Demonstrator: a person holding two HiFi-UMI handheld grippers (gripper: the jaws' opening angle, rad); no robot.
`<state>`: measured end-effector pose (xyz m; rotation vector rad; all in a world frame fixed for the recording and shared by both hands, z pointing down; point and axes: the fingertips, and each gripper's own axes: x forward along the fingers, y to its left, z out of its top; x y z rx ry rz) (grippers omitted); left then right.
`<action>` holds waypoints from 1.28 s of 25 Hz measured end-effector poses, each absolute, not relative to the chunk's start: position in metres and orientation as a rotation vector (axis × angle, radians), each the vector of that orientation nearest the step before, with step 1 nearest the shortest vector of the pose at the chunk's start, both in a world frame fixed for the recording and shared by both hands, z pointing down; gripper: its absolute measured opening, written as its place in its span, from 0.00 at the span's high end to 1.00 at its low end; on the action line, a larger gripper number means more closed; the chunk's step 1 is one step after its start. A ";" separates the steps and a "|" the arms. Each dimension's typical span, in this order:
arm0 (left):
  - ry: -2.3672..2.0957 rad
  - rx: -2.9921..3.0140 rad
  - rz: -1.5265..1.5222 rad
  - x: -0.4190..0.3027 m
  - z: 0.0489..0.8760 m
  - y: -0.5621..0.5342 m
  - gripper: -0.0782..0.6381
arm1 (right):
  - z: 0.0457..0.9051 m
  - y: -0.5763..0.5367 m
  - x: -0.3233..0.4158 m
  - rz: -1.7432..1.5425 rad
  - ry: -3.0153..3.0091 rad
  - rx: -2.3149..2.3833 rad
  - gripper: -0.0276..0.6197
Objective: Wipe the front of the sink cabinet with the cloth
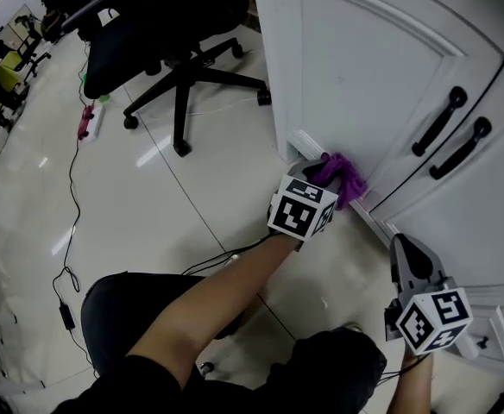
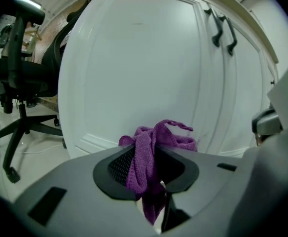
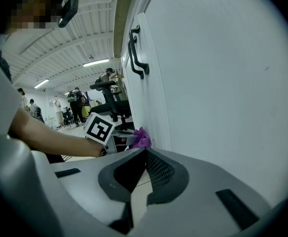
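Fingers (image 2: 118,166) on the left gripper (image 2: 151,148) are clamped down on the purple cloth (image 2: 156,137). A bunch of it is pinched between the two black pads, with a wad sticking out past the tips and a tail hanging down behind them. In the head view that left gripper (image 1: 318,169) is low down by the floor, with the cloth (image 1: 345,178) up against the bottom edge of the sink cabinet (image 1: 364,67). It's right at the foot of the arched door panel, close to the seam with the next door.

Fingers (image 3: 161,172) on the right gripper (image 3: 145,151) are closed together with nothing in them; the tips meet in a point. The right gripper (image 1: 403,241) sits further along the cabinet base, pointing roughly toward the left one and well clear of the cloth. I can't tell if it's touching the cabinet.

Counts: one cloth, two grippers and two marker cubes, one per gripper (image 1: 302,207) (image 1: 433,319). There are two black bar handles (image 1: 439,121) (image 1: 463,147) side by side on the doors to the right of the cloth. One black office chair (image 1: 174,50) is parked on the glossy floor (image 1: 148,197) to the left. A thin black cable (image 1: 71,188) trails across the tiles.
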<state>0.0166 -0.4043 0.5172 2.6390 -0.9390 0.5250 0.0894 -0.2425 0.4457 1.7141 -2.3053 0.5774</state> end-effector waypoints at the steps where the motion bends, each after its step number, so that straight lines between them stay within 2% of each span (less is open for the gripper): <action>1: -0.969 2.632 0.530 0.008 0.518 -0.417 0.74 | 0.449 -0.246 0.088 0.584 -2.306 1.705 0.96; 10: -1.228 2.550 0.559 -0.067 0.524 -0.509 0.74 | 0.470 -0.271 0.085 0.619 -2.297 1.659 0.96; 17: -1.289 2.501 0.580 -0.078 0.547 -0.515 0.74 | 0.476 -0.271 0.090 0.620 -2.278 1.667 0.96; 32: -1.016 2.532 0.624 0.018 0.558 -0.392 0.74 | 0.432 -0.216 0.125 0.565 -2.262 1.823 0.96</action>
